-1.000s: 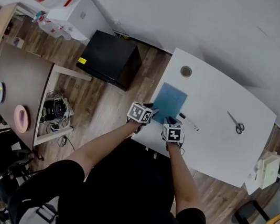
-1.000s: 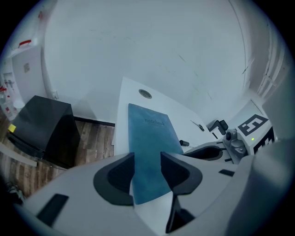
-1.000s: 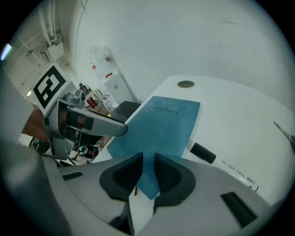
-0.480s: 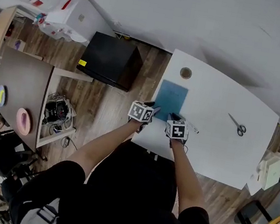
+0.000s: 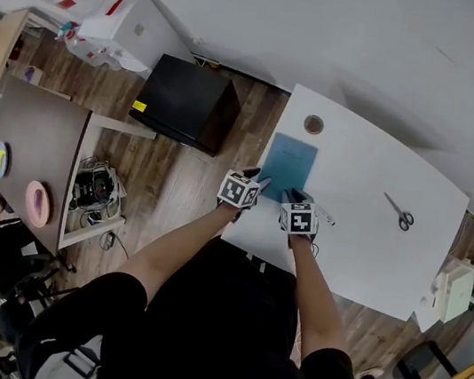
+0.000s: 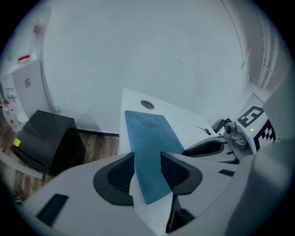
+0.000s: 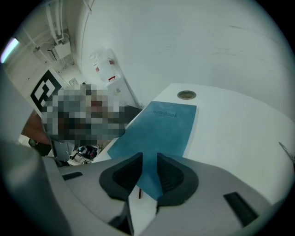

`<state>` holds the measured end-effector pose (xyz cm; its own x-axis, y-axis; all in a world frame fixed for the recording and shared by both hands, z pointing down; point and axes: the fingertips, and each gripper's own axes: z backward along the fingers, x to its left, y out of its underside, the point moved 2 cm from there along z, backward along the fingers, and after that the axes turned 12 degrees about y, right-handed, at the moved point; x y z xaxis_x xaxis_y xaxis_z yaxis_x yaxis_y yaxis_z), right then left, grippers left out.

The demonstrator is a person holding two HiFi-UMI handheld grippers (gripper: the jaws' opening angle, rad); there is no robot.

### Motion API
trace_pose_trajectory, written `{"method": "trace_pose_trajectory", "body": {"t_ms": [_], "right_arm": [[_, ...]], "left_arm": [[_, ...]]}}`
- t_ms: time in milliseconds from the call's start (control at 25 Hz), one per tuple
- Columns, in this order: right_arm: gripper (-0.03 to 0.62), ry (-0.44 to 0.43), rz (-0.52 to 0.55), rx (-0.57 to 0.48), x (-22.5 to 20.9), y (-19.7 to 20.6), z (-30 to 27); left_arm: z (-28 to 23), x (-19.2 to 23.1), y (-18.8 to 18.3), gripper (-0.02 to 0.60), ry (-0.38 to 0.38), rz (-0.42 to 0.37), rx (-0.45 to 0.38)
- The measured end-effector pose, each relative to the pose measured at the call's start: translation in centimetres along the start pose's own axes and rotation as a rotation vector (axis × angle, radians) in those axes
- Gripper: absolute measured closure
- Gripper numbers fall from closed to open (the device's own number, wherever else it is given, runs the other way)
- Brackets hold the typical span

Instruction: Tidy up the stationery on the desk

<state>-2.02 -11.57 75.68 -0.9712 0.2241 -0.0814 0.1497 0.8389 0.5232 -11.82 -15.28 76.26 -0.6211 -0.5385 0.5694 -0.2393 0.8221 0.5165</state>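
A blue notebook [image 5: 288, 164] lies flat on the white desk [image 5: 362, 250], near its left edge. My left gripper [image 5: 261, 182] is open over the notebook's near end, and the cover [image 6: 150, 138] shows in the wide gap between its jaws [image 6: 147, 161]. My right gripper [image 5: 292, 196] stands beside it at the notebook's near right corner. Its jaws [image 7: 150, 162] have just been opening, and the notebook corner [image 7: 159, 133] shows in their narrow gap, with the pads apart. A pen [image 5: 325, 215] lies right of the right gripper, partly hidden by it.
A pair of scissors [image 5: 398, 211] lies toward the desk's right side. A tape roll [image 5: 314, 123] sits at the far left corner, beyond the notebook. A black box [image 5: 187, 99] stands on the floor to the left of the desk.
The right gripper has shifted slightly to the right and now covers more of the pen. The left gripper has stayed where it was.
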Motion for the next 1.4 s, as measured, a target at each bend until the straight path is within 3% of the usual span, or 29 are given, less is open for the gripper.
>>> {"method": "trace_pose_trajectory", "body": {"t_ms": [120,280,440,720,920,1200,1400], "right_arm": [[0.503,0.011,0.007,-0.057,0.0,-0.1,2.1],[0.503,0.05,0.012,-0.036,0.0,2.5,3.7],[0.503,0.089,-0.026,-0.03,-0.1,3.3,3.6],[0.503,0.132,-0.12,0.033,0.8,3.4,1.7],[0.502,0.191,-0.126,0.04,1.1,3.9,1.8],[0.502,0.135,-0.165,0.069,3.0,5.3,1.1],[0.499,0.173,-0.197,-0.045,2.1,3.5,2.5]], "left_arm": [[1.2,-0.6,-0.2,0.397,-0.008,-0.013,-0.057],[1.2,-2.0,2.7,0.397,0.053,-0.033,0.019],[0.6,-2.4,4.2,0.397,0.079,-0.04,0.037],[0.2,-2.4,4.8,0.397,0.083,-0.125,0.082],[0.8,-2.9,4.3,0.397,0.104,-0.145,0.107],[0.7,-2.6,4.5,0.397,0.124,-0.168,0.128],[0.5,-2.4,4.6,0.397,0.127,-0.143,0.118]]}}
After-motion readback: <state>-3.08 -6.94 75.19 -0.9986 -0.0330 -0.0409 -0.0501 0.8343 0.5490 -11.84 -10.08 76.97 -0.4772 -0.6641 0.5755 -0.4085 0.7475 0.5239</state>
